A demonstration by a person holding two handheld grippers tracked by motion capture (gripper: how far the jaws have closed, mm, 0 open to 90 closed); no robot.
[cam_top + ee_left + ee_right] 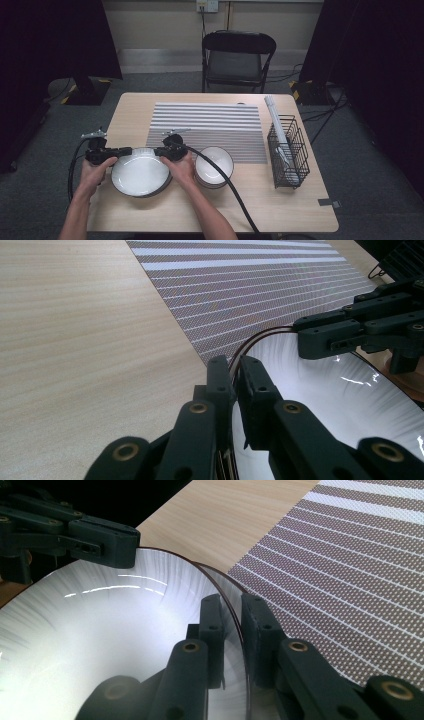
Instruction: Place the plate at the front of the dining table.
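In the high view a wide white plate (140, 172) with a thin dark rim sits near the front edge of the wooden table (280, 200), just ahead of a striped mat (207, 127) and beside a smaller white bowl (215, 165); a wire rack (287, 150) stands well to the right. The left gripper (121, 151) bites the plate's left rim and the right gripper (161, 151) its right rim, so the step in hand looks like a two-handed hold before lifting. In the left gripper view, that gripper (235, 377) has its jaws nearly together, pinching the plate's (320, 400) rim, with the other gripper clamped on the far edge. In the right gripper view, the right gripper (231, 617) likewise pinches the rim of the glossy plate (100, 625), whose inside shows fine brushed streaks toward the edge. The next move probably calls for both hands rising together and level, so the plate does not tilt or slip.
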